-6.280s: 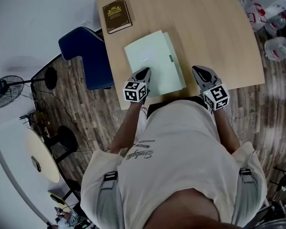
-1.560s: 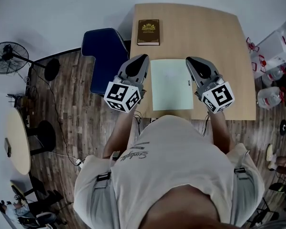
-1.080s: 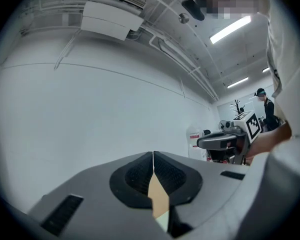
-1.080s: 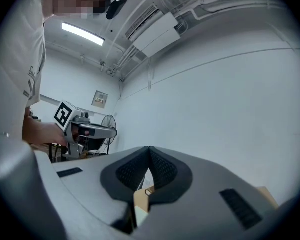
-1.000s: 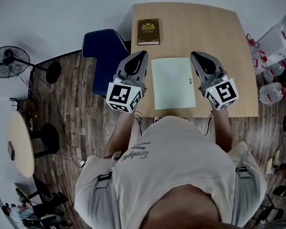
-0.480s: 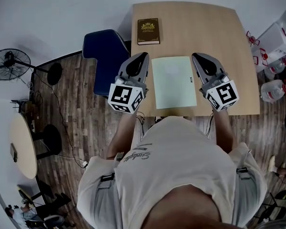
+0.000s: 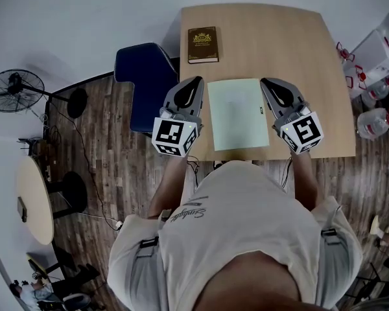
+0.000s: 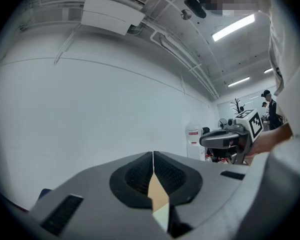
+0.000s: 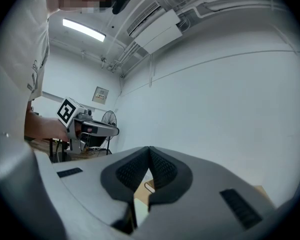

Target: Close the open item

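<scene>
**Green book [image 7: 238,113] shut on table [image 7: 285,37], both grippers closed**

The left gripper [image 7: 196,81] and right gripper [image 7: 266,83] are held above the table's near half, jaws pressed together with nothing between them. Between the two, the green book is laid flat, cover down. Farther back, a brown book [image 7: 202,44] is set near the table's left corner.

folder [image 7: 236,114] on table [image 7: 292,50] | book [image 7: 202,44] behind | chair [image 7: 146,76] left of table
</scene>
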A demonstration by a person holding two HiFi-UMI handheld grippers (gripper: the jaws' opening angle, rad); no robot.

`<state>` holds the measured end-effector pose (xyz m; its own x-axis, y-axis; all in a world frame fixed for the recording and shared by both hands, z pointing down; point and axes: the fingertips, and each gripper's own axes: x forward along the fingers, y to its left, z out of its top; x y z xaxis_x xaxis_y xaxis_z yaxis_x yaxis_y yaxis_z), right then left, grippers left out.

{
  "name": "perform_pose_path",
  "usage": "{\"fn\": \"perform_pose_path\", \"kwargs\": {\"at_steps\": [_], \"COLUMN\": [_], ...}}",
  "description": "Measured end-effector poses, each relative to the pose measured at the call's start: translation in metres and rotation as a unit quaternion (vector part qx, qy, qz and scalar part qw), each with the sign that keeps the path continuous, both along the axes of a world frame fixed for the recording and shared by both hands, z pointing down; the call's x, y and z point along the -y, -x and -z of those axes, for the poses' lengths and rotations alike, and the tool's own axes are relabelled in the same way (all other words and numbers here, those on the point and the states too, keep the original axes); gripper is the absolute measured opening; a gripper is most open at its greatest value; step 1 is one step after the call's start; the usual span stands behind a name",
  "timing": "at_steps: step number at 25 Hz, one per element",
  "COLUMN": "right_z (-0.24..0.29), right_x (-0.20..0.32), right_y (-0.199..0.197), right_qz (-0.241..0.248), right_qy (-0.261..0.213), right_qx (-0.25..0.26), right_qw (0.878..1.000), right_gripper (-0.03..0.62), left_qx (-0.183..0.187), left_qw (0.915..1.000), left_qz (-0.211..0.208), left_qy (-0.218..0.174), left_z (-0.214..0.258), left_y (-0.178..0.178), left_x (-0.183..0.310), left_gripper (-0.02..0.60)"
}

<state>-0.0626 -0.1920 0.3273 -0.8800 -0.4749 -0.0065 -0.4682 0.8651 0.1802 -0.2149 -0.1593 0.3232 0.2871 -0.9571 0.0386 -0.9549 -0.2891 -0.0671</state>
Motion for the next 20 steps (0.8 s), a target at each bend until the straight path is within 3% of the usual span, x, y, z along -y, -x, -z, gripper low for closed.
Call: {"fn": "perform_pose_path", "kwargs": {"at_steps": [5,9,20], "right_z": [-0.004,-0.012,-0.030], "right_x": [0.003,0.006,0.016], "right_y": [0.003,0.001,0.006], "right_qz": [0.005,0.000,-0.002], "right_qy": [-0.001,0.011,0.032], "right_qx": [-0.013,-0.007,-0.011], "right_qw": [1.000,1.000,0.999], "right_gripper": [-0.006,-0.006,-0.006], "left_qx": [0.062,0.042,0.030], "left_qw": [0.9981,0.9989,0.9992], "left_qz": [0.003,-0.017,-0.012], "left_qy": [0.001,0.009,0.026], "left_z": [0.000,-0.007,-0.021], "left_y": [-0.007,-0.016,-0.005], "left_x": [0.004,0.009,0.019], "left_gripper": [0.015,0.015,0.015]}}
